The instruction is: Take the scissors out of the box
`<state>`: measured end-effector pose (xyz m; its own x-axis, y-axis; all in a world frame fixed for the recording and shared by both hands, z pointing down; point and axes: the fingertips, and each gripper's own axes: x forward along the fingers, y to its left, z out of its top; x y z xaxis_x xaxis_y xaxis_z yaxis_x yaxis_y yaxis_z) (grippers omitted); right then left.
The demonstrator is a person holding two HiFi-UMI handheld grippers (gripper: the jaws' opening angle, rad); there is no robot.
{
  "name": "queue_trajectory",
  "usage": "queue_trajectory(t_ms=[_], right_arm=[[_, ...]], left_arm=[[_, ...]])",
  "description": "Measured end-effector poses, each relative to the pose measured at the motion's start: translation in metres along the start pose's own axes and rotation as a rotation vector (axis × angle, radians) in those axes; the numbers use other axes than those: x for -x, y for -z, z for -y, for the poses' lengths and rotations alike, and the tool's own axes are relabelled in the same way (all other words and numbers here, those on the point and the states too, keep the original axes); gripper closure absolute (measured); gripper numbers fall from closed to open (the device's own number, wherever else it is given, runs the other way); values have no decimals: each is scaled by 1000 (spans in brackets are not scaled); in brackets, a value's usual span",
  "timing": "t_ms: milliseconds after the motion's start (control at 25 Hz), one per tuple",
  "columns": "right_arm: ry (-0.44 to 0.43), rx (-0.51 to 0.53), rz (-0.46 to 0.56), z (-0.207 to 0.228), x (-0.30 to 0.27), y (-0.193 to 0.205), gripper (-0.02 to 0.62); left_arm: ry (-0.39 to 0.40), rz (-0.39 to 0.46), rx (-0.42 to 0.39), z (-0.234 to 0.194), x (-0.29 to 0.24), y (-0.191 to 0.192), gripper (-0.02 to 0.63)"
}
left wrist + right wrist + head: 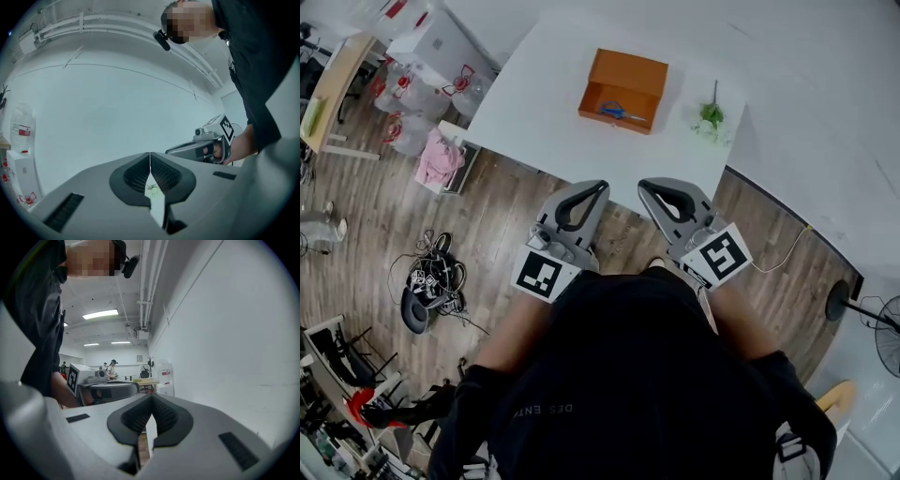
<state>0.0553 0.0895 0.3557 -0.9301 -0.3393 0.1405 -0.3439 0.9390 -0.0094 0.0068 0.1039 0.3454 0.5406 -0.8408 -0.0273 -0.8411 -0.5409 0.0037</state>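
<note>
An open orange box point(623, 80) sits on the white table point(534, 103), and the blue-handled scissors point(617, 113) lie inside it. My left gripper point(596, 187) and right gripper point(651, 187) are side by side over the wooden floor, short of the table's near edge and well apart from the box. Both are shut with nothing between the jaws. In the left gripper view the jaws point(150, 158) meet in a thin line, with the right gripper point(206, 146) off to the right. The right gripper view shows its jaws point(151, 400) closed too.
A small green plant point(711, 116) stands on the table right of the box. On the floor to the left are a pink bundle point(439, 159) and a tangle of cables point(433, 277). A fan point(883, 333) stands at far right, by a white wall point(825, 84).
</note>
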Motion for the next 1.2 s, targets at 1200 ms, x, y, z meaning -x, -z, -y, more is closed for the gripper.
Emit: queue_trajectory(t_ms=[1200], right_arm=[[156,-47,-13,18,-98,4,589]], left_arm=[[132,-5,13,-110,1,15,586]])
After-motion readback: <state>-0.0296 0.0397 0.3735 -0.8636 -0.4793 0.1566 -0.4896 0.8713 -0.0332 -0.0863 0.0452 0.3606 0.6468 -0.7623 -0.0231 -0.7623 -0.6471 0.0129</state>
